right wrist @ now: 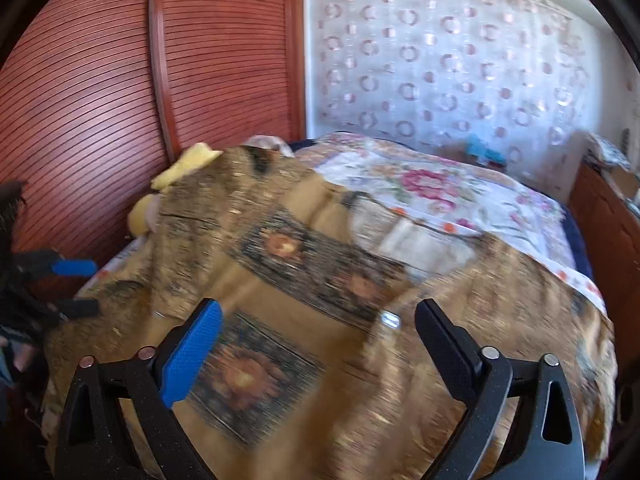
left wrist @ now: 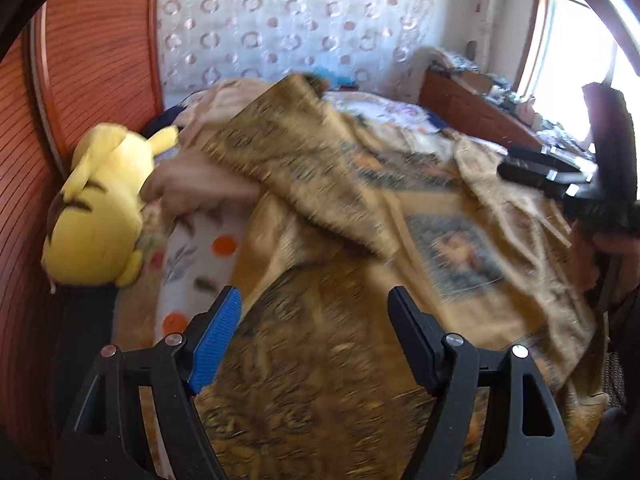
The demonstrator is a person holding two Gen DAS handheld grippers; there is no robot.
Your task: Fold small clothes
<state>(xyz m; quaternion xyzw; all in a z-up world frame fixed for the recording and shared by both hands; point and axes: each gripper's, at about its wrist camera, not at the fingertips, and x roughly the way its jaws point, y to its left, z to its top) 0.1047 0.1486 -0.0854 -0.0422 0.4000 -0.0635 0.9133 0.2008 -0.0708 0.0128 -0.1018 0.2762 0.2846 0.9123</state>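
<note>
Early stage by my read: brown patterned cloth (left wrist: pixel 400 216) sprawls over the bed (right wrist: pixel 440 184), one flap thrown back at upper centre, no tidy fold yet; left hand-held gripper (left wrist: pixel 316 312) and right hand-held gripper (right wrist: pixel 320 324) both gape empty above it

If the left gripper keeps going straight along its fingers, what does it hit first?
Most likely the golden-brown patterned woven cloth spread over the bed. The open left gripper points down at it with nothing between its fingers. How far off the cloth lies is unclear because of blur. The yellow plush toy sits well off to the side.
</note>
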